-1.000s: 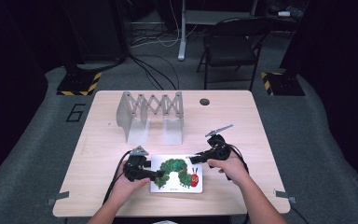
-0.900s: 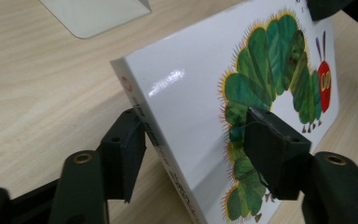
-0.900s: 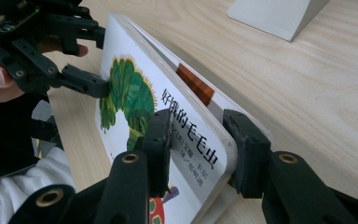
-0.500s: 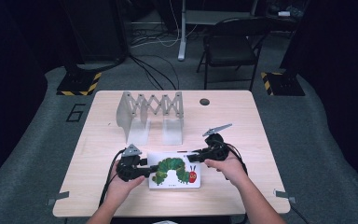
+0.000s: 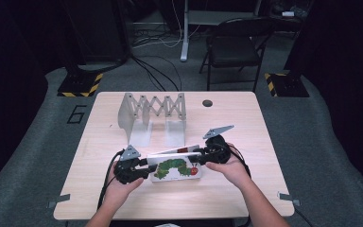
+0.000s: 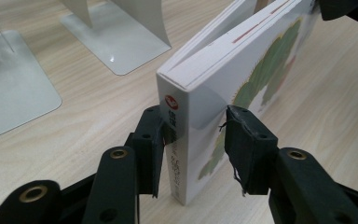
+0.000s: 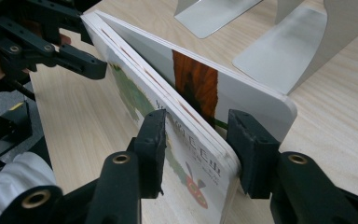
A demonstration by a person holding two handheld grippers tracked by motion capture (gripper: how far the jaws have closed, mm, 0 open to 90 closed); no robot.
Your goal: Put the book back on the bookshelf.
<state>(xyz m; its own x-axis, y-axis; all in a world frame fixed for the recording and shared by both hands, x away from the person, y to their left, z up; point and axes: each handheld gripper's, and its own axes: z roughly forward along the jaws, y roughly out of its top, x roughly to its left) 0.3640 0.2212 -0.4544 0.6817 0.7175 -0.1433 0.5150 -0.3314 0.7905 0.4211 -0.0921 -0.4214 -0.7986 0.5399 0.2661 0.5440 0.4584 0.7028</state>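
Note:
A white board book (image 5: 175, 166) with a green caterpillar on its cover stands tilted on its long edge near the table's front. My left gripper (image 5: 144, 166) holds its spine end, and my right gripper (image 5: 199, 156) holds its open end. In the left gripper view the jaws press both sides of the book (image 6: 200, 93) at the spine, with the left gripper (image 6: 196, 135) shut on it. The right gripper (image 7: 196, 140) is shut across the book (image 7: 182, 154), whose pages gape slightly. The other gripper (image 7: 51, 42) shows at that view's top left.
A white expanding book rack (image 5: 153, 106) with metal dividers stands on the table behind the book, its base plates (image 6: 116, 42) close by. A dark grommet hole (image 5: 207, 102) sits at the back right. A folding chair (image 5: 234, 47) and cables are beyond the table.
The book has risen from lying flat to standing tilted on its edge. Both grippers stayed on its ends and lifted with it.

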